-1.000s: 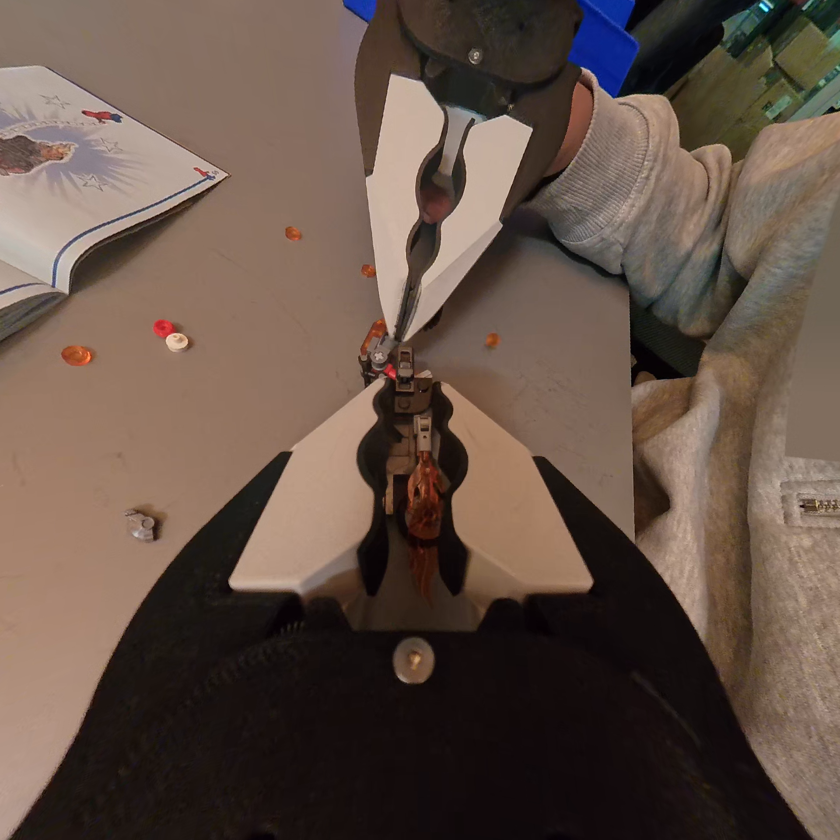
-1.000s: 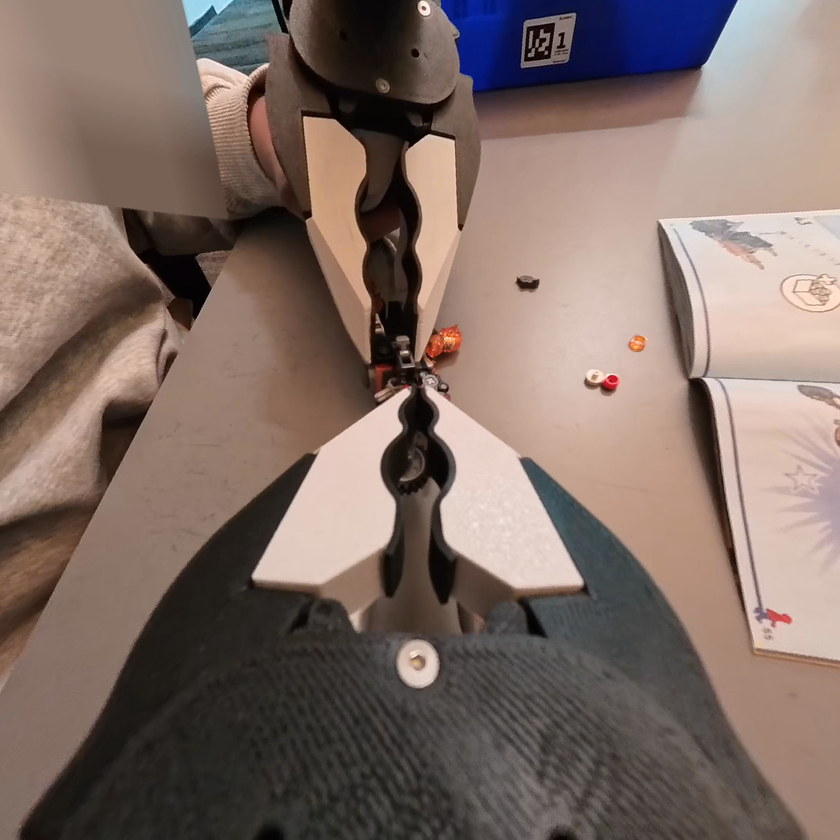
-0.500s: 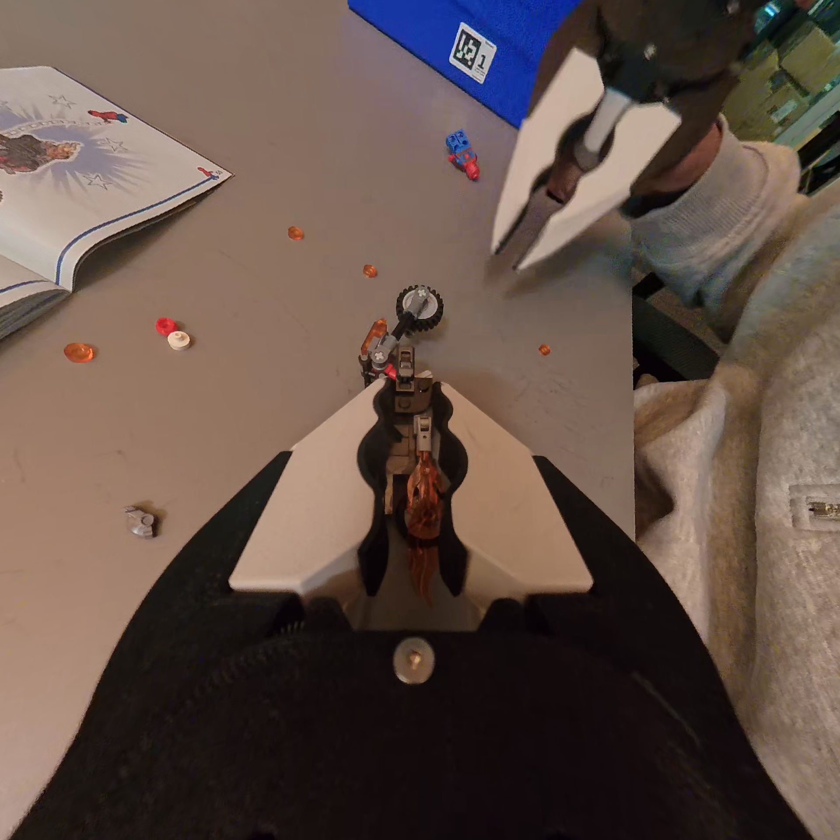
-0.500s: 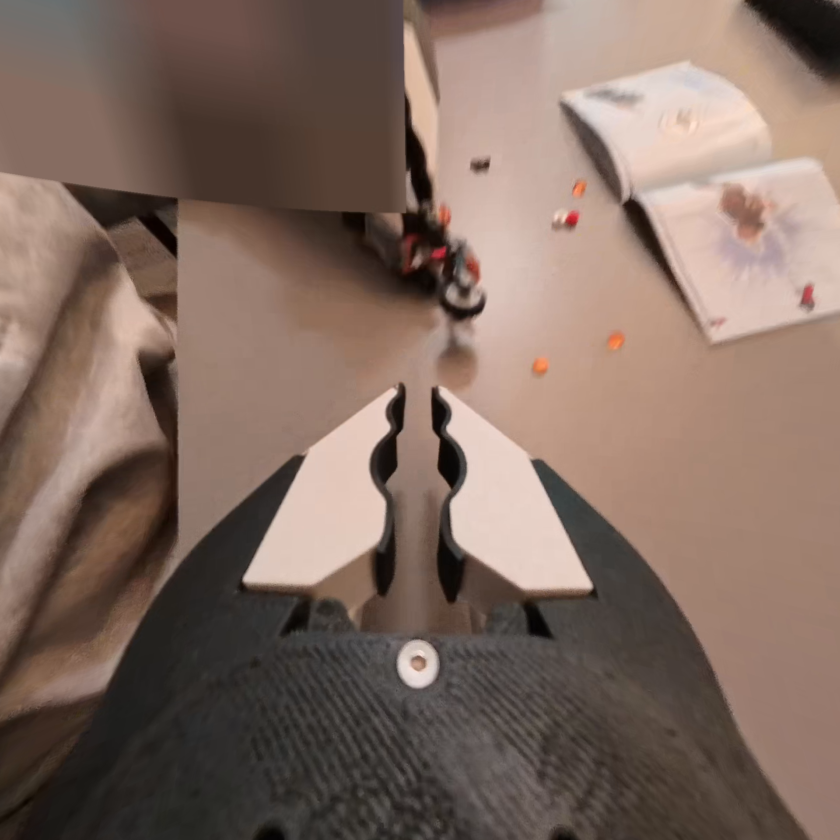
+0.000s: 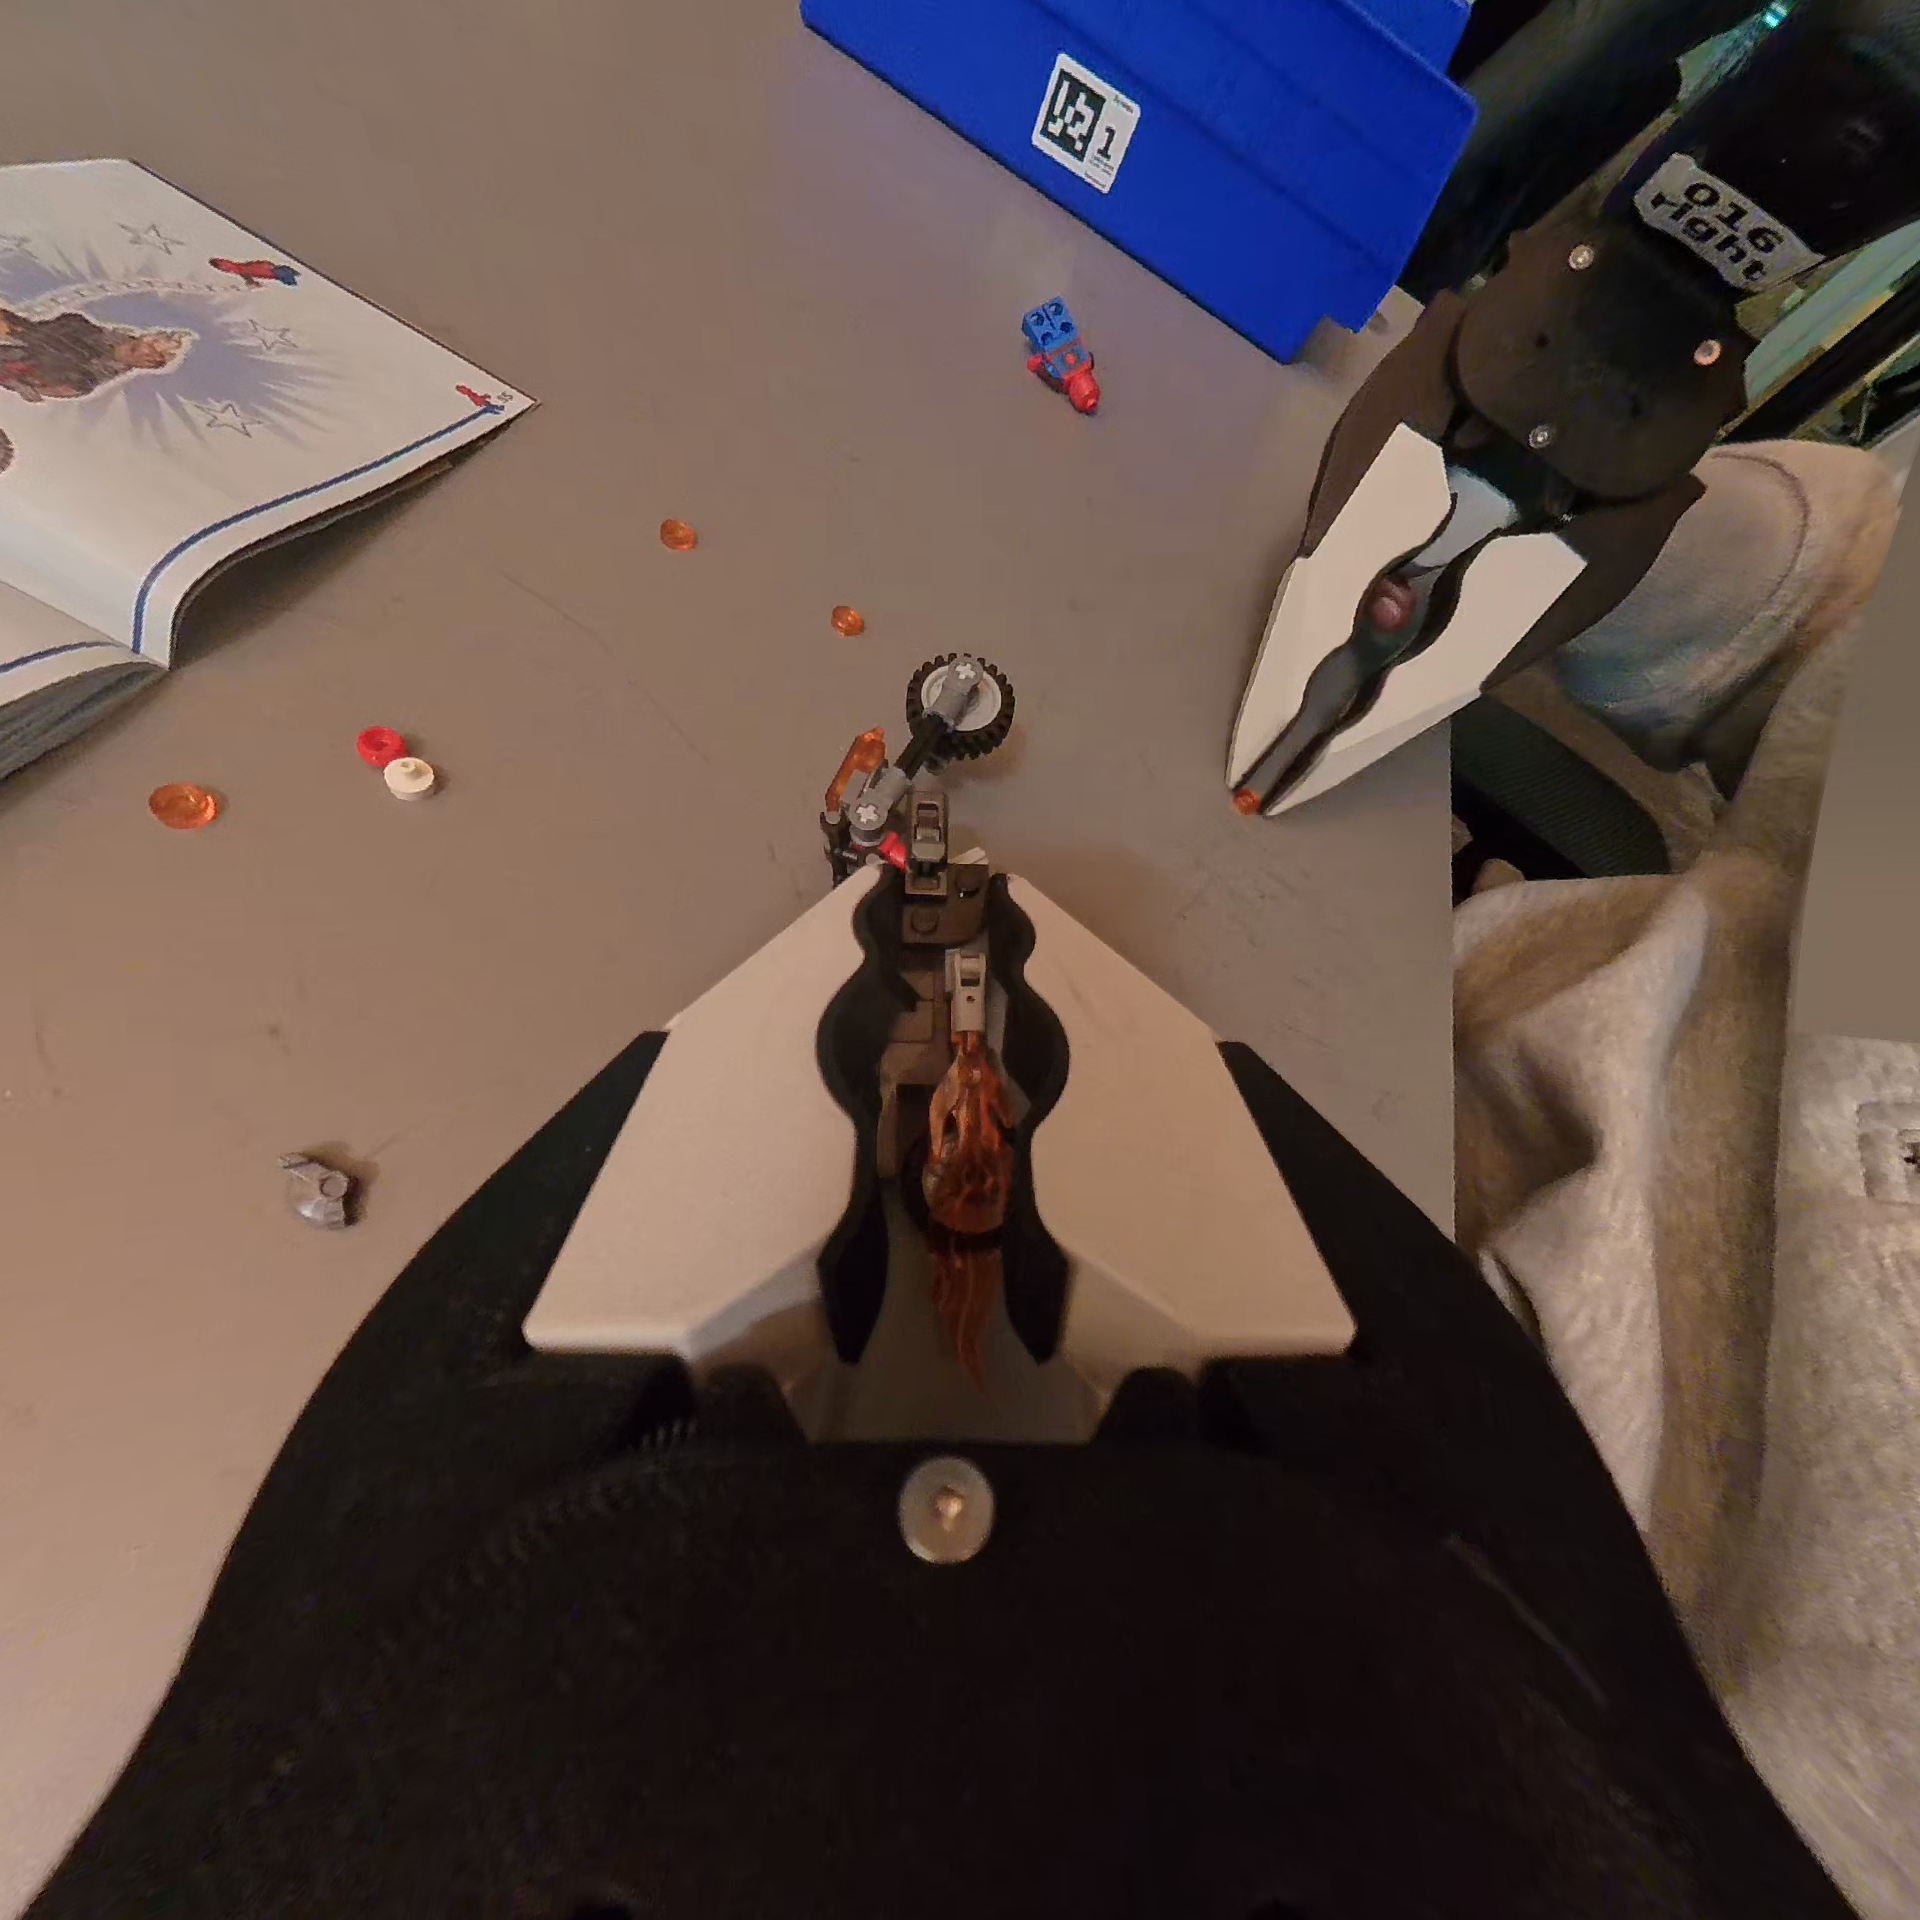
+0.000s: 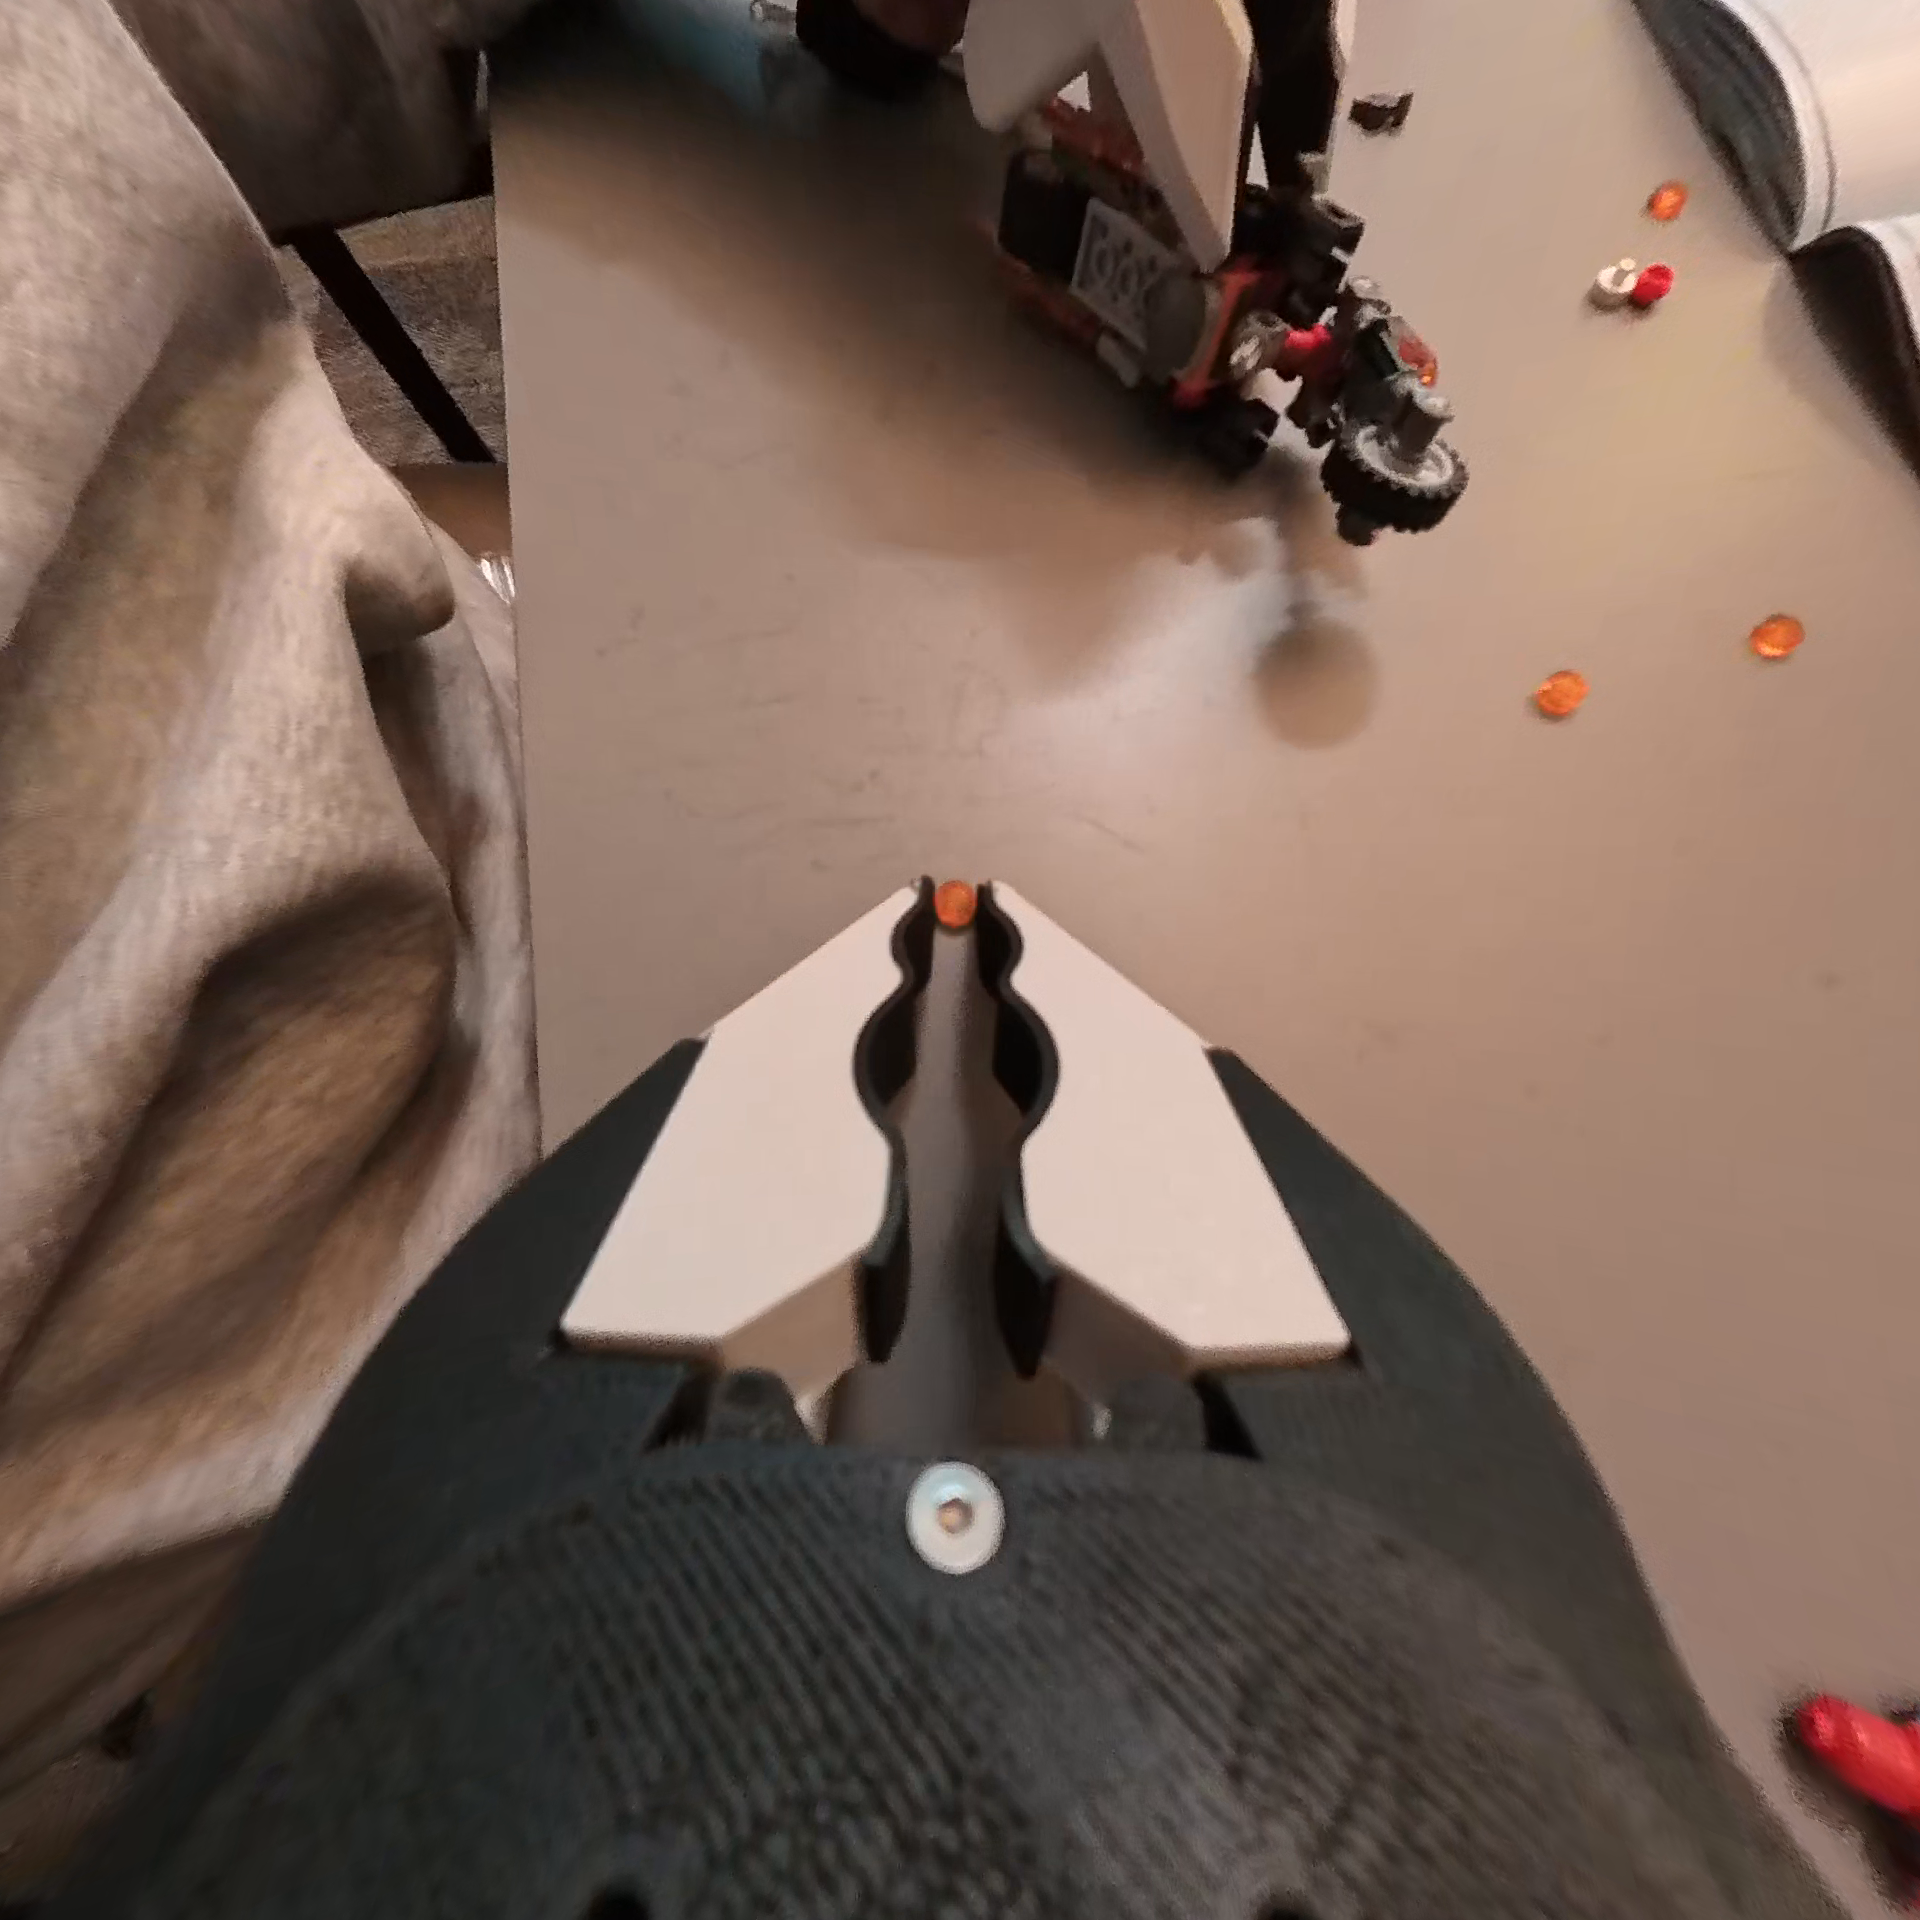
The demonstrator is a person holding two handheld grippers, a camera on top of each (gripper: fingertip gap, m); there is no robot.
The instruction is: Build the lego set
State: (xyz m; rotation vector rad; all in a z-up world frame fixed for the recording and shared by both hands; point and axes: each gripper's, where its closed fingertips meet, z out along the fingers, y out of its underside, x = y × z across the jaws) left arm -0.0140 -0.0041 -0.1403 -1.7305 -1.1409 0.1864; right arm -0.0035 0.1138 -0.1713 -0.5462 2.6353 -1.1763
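While the left gripper has its fingers clamped on the lego motorcycle, the model's front end pokes out past the fingertips at twelve o'clock: a black tyre on a grey hub, a grey fork, a small red part and a clear orange piece. Back between the fingers sits the dark grey body, with an orange translucent flame piece trailing toward six o'clock. In the right wrist view the bike stands on the grey counter at about one o'clock, red and black along its side, with the left gripper's white fingers over it.

The right gripper rests its tips on the counter near the edge, fingers nearly together, pinching a small round orange stud right at the tips. From the left wrist view that gripper sits at about two o'clock, well apart from the bike. Loose orange studs, a red and a white stud, and an open instruction booklet lie toward ten o'clock.
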